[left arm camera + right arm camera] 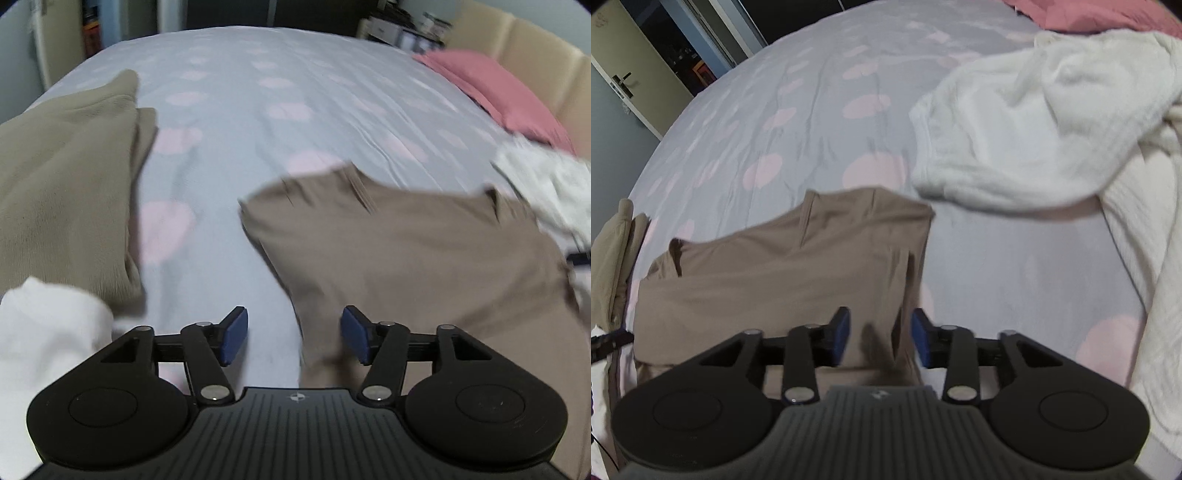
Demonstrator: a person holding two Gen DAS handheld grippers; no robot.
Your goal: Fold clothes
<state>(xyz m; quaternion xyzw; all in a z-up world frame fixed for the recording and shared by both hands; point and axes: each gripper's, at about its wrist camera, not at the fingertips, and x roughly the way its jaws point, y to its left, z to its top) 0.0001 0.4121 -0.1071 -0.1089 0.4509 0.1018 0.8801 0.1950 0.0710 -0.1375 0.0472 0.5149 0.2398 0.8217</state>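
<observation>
A tan folded garment (406, 251) lies on the grey bed sheet with pink spots (277, 92). My left gripper (294, 339) is open at its near left edge; the cloth's edge runs between the blue pads (234, 339), which do not press it. In the right wrist view the same tan garment (794, 266) lies flat under my right gripper (881, 338). That gripper is open, and a raised fold of the cloth stands between its fingers, clear of the pads (840, 336).
A folded olive-brown stack (62, 192) sits to the left, with a white cloth (44, 332) in front of it. A crumpled white fluffy garment (1034, 122) lies to the right. A pink pillow (495, 88) rests by the beige headboard (535, 48).
</observation>
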